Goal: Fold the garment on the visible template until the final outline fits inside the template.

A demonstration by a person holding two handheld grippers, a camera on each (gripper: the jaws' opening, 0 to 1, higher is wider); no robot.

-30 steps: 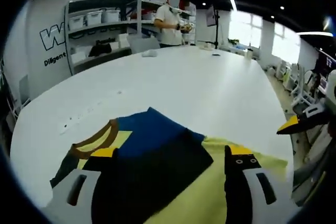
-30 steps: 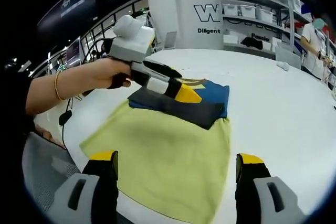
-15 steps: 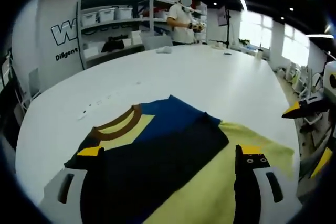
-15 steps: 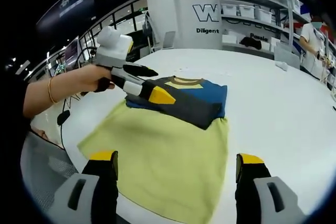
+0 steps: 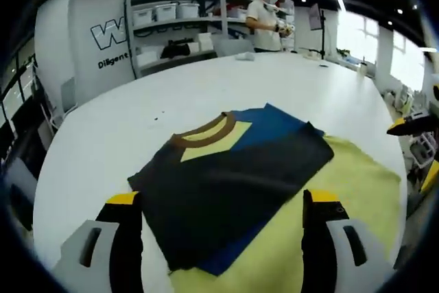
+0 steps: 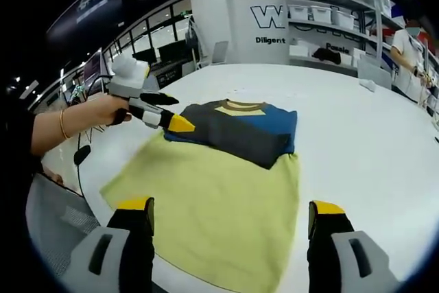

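Note:
The folded garment [image 5: 233, 183], black and blue with a brown collar, lies at the far end of the yellow-green template cloth [image 5: 343, 197]. My left gripper [image 5: 223, 238] stands open at the garment's near edge, holding nothing. In the right gripper view the garment [image 6: 236, 128] sits at the cloth's [image 6: 212, 197] far end, overhanging it slightly. The left gripper [image 6: 180, 112], held by a hand, hovers open just left of the garment. My right gripper [image 6: 230, 238] is open above the cloth's near edge. Its yellow tips [image 5: 415, 152] show at the right of the left gripper view.
The large white table [image 5: 103, 135] runs far back, with free room all around the cloth. Shelves with bins [image 5: 171, 25] stand along the back wall, and a person [image 5: 264, 22] stands there. A grey mesh chair [image 6: 55, 224] is at the near table edge.
The left gripper has drawn back off the garment toward the table's left edge, still open. The garment and cloth lie unmoved. The right gripper has stayed put.

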